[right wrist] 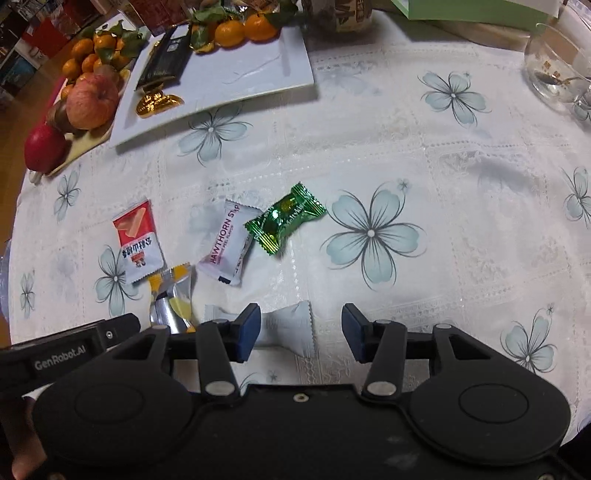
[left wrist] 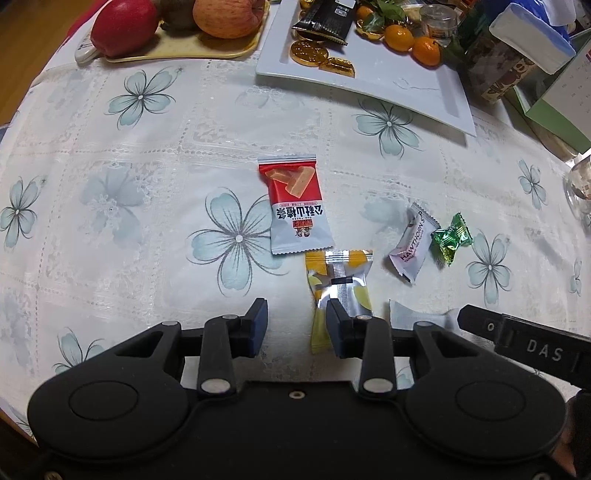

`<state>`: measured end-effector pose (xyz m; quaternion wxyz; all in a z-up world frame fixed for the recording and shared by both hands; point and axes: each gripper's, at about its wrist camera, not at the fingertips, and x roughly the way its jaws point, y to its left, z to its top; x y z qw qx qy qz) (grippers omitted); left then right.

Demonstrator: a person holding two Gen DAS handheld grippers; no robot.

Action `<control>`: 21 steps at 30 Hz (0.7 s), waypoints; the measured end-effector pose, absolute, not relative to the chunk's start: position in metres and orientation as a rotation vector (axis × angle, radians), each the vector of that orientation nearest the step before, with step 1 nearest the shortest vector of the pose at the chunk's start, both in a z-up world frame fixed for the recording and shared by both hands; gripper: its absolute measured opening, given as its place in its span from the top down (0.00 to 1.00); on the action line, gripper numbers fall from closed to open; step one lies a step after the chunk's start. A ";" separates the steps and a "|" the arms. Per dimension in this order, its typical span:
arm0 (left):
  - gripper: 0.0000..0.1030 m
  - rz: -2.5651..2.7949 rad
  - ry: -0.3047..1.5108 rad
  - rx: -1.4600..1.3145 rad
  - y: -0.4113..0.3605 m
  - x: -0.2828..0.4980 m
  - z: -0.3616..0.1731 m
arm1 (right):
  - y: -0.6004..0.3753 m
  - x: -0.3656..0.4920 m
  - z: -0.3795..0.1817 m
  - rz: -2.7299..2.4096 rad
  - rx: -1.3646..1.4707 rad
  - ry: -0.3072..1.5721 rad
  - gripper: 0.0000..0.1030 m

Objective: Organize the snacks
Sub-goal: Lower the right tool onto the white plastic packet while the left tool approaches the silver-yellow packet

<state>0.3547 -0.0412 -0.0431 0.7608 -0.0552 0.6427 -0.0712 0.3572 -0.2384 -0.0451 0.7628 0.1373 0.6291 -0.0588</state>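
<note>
- White lace-patterned tablecloth with pale blue flowers (right wrist: 373, 232) covers the table that carries everything.
- Left gripper (left wrist: 297, 325) points steeply down at the cloth, jaws partly apart and nothing between the pads; its right finger overlaps a yellow and silver foil snack packet (left wrist: 341, 284) lying beneath it.
- Right gripper (right wrist: 301, 328) also points steeply down, jaws set moderately wide; a small white pillow-shaped wrapper (right wrist: 286, 328) lies on the cloth between them, by the left pad, and I cannot tell whether that pad touches it. The right pad stands clear of it.
- Each gripper's black body shows at the lower side edge of the other's view, so the two hang close side by side.
- Loose snacks lie in the middle of the table: a red and white flat sachet with printed characters (left wrist: 295, 206), a white stick packet marked HAWTHORN (right wrist: 229, 243) and, touching its end, a green foil-wrapped candy (right wrist: 284, 219).
- Toward the far edge sits a white rectangular plate (right wrist: 258, 74) with gold foil coins (left wrist: 308, 51), a black packet (left wrist: 327, 18) and mandarins (right wrist: 240, 29).
- Beside it, a pale yellow tray (left wrist: 177, 48) holds apples (left wrist: 123, 24).
- Clear glass bowl (right wrist: 554, 62) stands at the far right corner.
</note>
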 end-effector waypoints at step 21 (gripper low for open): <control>0.57 -0.126 1.410 -0.188 -0.025 0.356 -0.039 | -0.188 0.363 -0.064 0.066 0.042 1.381 0.45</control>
